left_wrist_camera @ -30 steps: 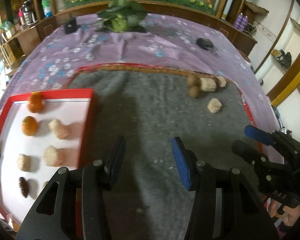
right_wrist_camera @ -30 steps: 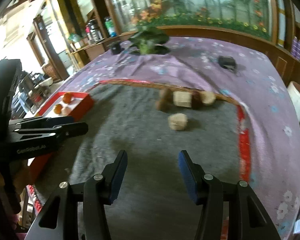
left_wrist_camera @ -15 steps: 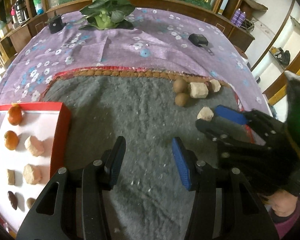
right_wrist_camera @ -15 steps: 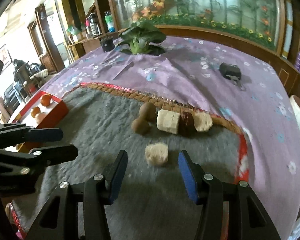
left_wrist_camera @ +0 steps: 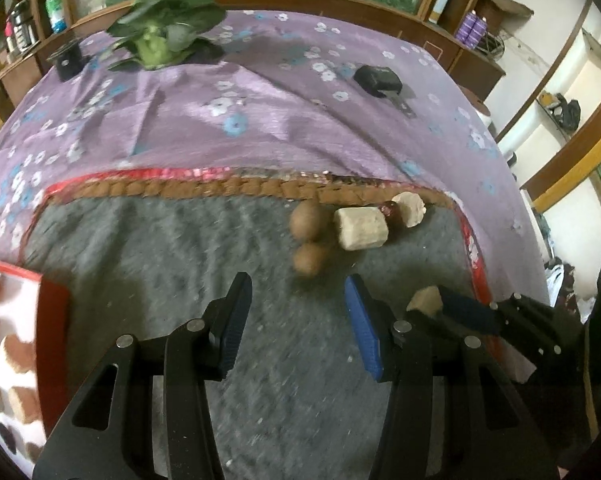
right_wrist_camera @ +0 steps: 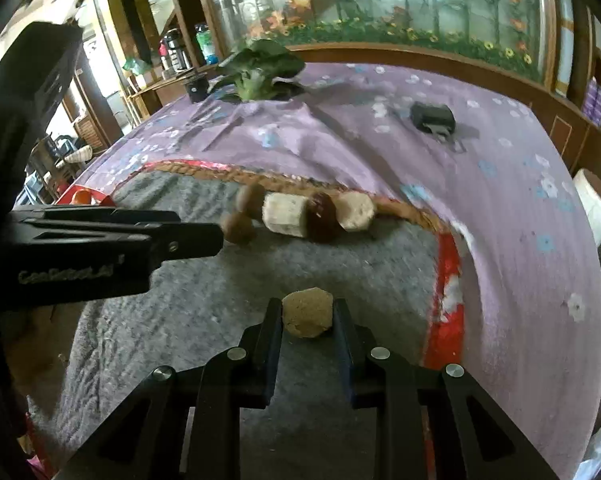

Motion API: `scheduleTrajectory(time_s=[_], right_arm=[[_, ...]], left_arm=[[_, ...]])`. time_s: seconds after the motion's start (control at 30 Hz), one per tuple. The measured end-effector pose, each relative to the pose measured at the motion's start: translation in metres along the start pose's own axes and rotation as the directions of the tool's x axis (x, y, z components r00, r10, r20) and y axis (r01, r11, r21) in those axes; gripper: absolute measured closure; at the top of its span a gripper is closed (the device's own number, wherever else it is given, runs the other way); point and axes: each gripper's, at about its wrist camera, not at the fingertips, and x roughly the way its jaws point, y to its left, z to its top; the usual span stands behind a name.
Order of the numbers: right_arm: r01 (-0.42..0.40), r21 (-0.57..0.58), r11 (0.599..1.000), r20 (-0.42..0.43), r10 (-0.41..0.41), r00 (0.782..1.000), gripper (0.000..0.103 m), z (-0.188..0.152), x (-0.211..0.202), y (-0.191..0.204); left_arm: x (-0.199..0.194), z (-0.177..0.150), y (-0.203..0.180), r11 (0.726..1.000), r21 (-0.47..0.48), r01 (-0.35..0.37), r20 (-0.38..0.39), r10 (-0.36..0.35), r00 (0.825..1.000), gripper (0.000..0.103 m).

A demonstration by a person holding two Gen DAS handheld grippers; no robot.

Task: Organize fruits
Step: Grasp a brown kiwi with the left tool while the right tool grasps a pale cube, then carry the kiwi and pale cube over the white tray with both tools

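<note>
My right gripper [right_wrist_camera: 307, 320] is shut on a tan fruit chunk [right_wrist_camera: 307, 312] on the grey mat; the chunk also shows in the left wrist view [left_wrist_camera: 425, 299]. My left gripper [left_wrist_camera: 298, 312] is open and empty over the mat. Beyond it lie two brown round fruits [left_wrist_camera: 306, 220], a pale cylinder chunk [left_wrist_camera: 362, 228], a dark red fruit [left_wrist_camera: 392, 214] and another pale chunk [left_wrist_camera: 410, 208]. The same group shows in the right wrist view, with the pale cylinder [right_wrist_camera: 286, 216] in its middle. The red tray [left_wrist_camera: 50, 328] at the left holds several fruits.
A grey mat [left_wrist_camera: 160, 260] with a red and brown border lies on a purple flowered cloth [left_wrist_camera: 260, 112]. A leafy green vegetable [left_wrist_camera: 160, 36], a black cup [left_wrist_camera: 66, 60] and a black device [left_wrist_camera: 378, 80] sit at the back. The left gripper's body [right_wrist_camera: 100, 248] fills the left of the right wrist view.
My right gripper moved forward and shut on the tan chunk. My left gripper moved forward and right, so the fruit group is closer and the tray has slid to the left edge.
</note>
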Motion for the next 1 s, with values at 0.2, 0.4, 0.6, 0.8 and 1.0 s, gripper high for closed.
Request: scheduleTrajectory(time_s=[0.2,0.4,0.6,0.8,1.0], right_arm=[[-0.05,0.028,0.998,0.01,0.05,0.999,0.079,-0.001,-0.001,-0.007],[-0.05,0.027,0.998,0.013,0.049,0.999,0.079,-0.002,-0.002,-0.007],[-0.052,0.009,0.999,0.023,0.052,0.998,0.079,0.001,-0.01,0.004],[-0.055,-0.035,0.998,0.028,0.056,0.998,0.079,-0.001,-0.021,0.033],[-0.074,-0.066,0.995,0.021,0.076,0.997,0.079,-0.008,-0.025,0.068]], left_arm=[[0.018,0.005,0.001,0.999,0.03,-0.025,0.002,0.025,1.0,0.062],[0.013,0.001,0.007,0.999,0.041,-0.017,0.014,0.017,1.0,0.082],[-0.01,-0.015,0.018,0.999,0.041,-0.014,0.034,0.012,0.999,0.082],[-0.039,-0.036,0.029,0.999,0.038,-0.029,0.072,0.026,0.997,0.082],[-0.061,-0.058,0.044,0.998,0.014,-0.06,0.105,0.059,0.993,0.082]])
